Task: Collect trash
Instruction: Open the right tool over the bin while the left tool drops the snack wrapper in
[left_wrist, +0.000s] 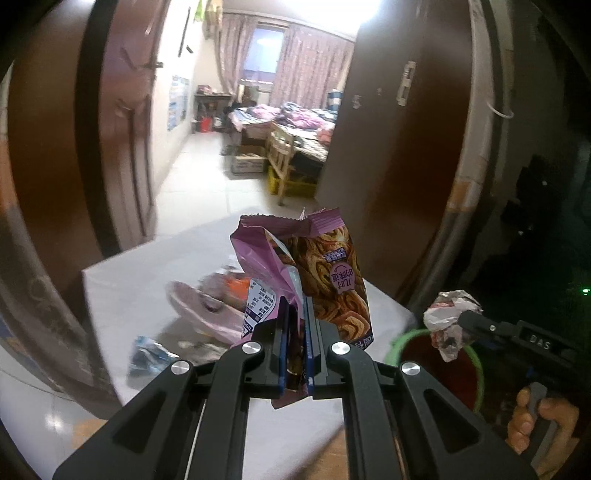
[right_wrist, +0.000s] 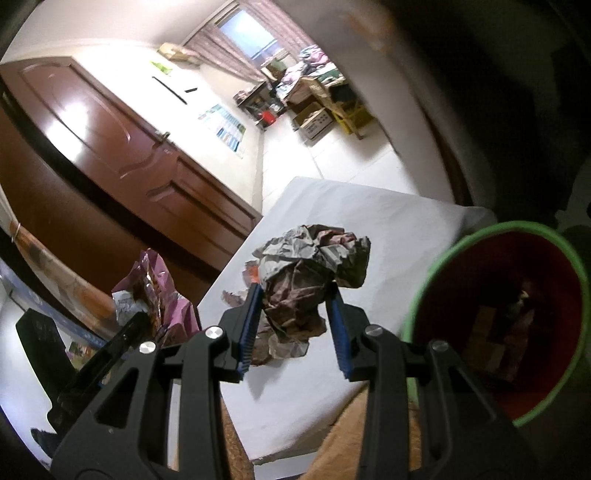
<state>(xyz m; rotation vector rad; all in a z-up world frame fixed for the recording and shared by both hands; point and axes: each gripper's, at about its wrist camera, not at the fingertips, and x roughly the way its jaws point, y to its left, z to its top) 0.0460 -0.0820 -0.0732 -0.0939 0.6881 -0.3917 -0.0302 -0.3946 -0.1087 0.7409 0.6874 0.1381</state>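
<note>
Gripping trash in both tools: left gripper (left_wrist: 298, 332) clamped on the purple foil snack bag (left_wrist: 317, 266); right gripper (right_wrist: 295, 325) pinching the crumpled grey-brown paper wad (right_wrist: 310, 273) beside the green-rimmed red bin (right_wrist: 436, 273); both light, soft, crushable; hold mid-body.

The mouth of the green-rimmed bin (right_wrist: 436, 266) is open, with scraps lying low inside it. On the white desk (right_wrist: 388, 221), bare cloth spreads beyond the right claw (right_wrist: 293, 325); loose wrappers (left_wrist: 207, 306) crowd the stretch ahead of the left claw (left_wrist: 297, 354).
</note>
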